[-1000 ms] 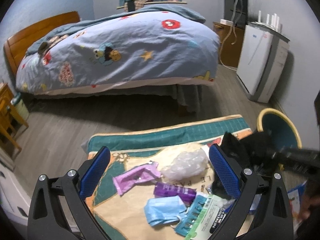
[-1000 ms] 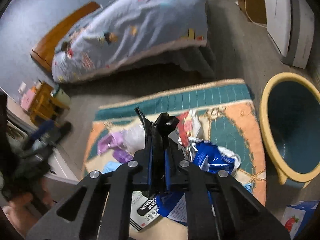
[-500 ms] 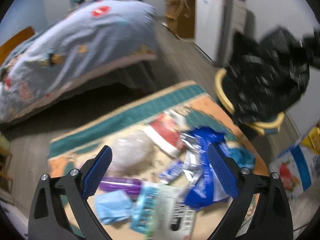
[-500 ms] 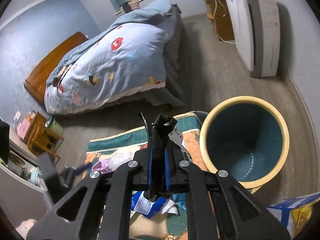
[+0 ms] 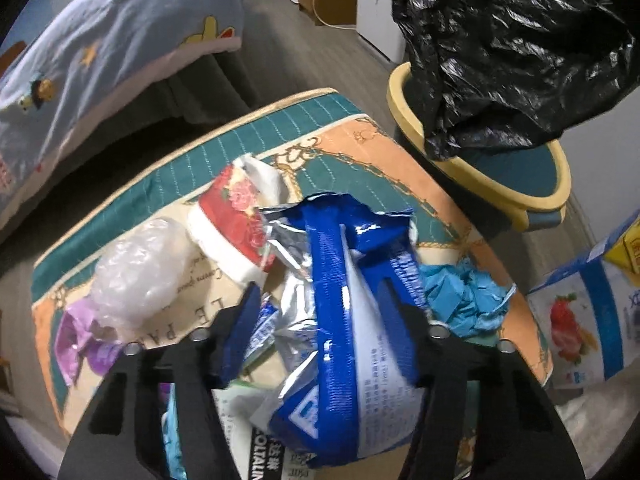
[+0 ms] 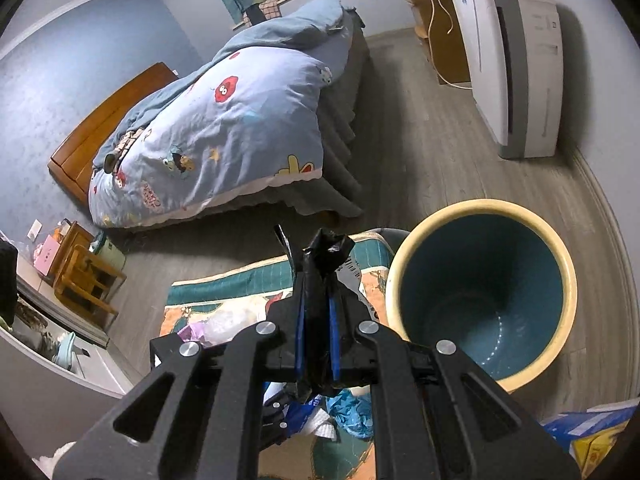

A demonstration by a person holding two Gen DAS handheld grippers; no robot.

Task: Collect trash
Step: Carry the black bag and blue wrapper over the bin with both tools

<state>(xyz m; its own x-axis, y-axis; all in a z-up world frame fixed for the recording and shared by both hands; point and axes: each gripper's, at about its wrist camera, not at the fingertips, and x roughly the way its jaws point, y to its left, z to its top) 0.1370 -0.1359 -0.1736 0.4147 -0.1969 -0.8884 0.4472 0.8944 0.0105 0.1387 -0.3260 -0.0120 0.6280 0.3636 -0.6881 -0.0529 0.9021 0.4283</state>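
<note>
Between the fingers of the left gripper [image 5: 324, 312], a blue and silver wrapper [image 5: 352, 320] is bracketed; a second ago the fingers were spread over the mat [image 5: 400, 168] with nothing between them. Whether the wrapper is clamped cannot be told. Ahead and to the right, the black bag [image 5: 508, 52] is hung over the bin [image 5: 532, 184].

In the right view, the right gripper [image 6: 316, 344] is seen clamped on the bag's neck, as before; the bin, to its right, is now unlined. Bagging is judged imminent.
</note>
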